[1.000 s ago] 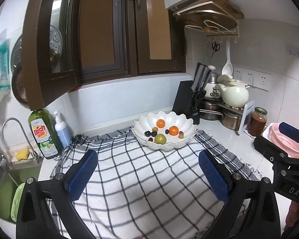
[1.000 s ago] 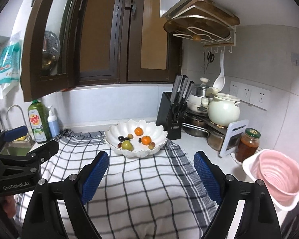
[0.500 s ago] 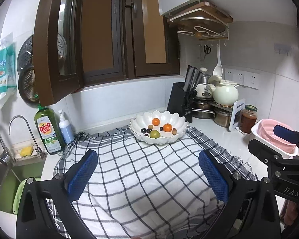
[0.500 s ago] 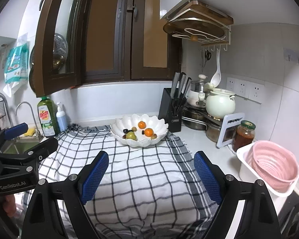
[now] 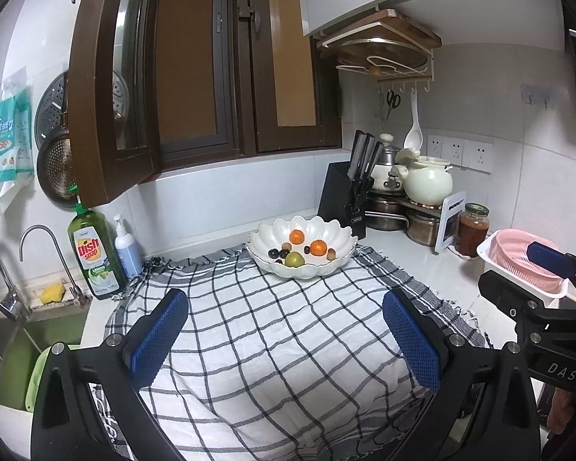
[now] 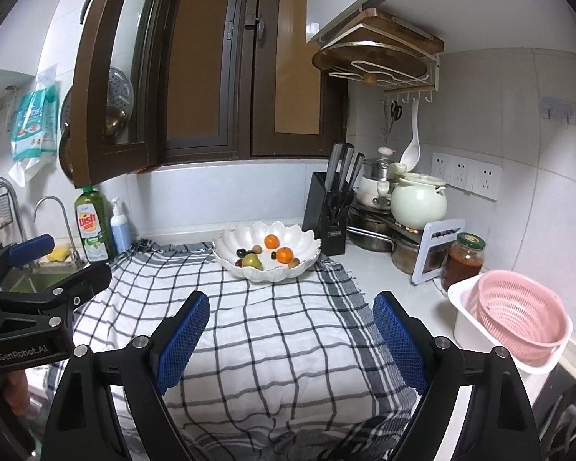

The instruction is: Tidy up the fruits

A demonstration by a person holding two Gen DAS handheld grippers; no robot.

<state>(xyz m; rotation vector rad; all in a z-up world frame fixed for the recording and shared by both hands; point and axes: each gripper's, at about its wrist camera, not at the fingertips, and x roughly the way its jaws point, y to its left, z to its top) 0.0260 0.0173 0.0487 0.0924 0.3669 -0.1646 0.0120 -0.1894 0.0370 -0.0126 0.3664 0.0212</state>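
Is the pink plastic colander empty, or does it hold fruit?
Empty. The right wrist view looks into the pink plastic colander and shows only its bare slotted wall; the fruit lies in the white scalloped bowl.

Black tongs, blue textured pads, silver screws

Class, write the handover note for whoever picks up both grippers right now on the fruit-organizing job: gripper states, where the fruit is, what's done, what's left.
Left gripper: open, empty, above the checked cloth.
Right gripper: open, empty, above the same cloth.
Fruit: all in the white scalloped bowl at the cloth's far edge: two oranges, a green pear-like fruit, several small dark and brownish ones.
Pink colander sits empty in its white tub, on the counter to the right.
Done: nothing visibly sorted.
Left: reach the bowl, pick the fruit out and organize it; where it should go is not shown.
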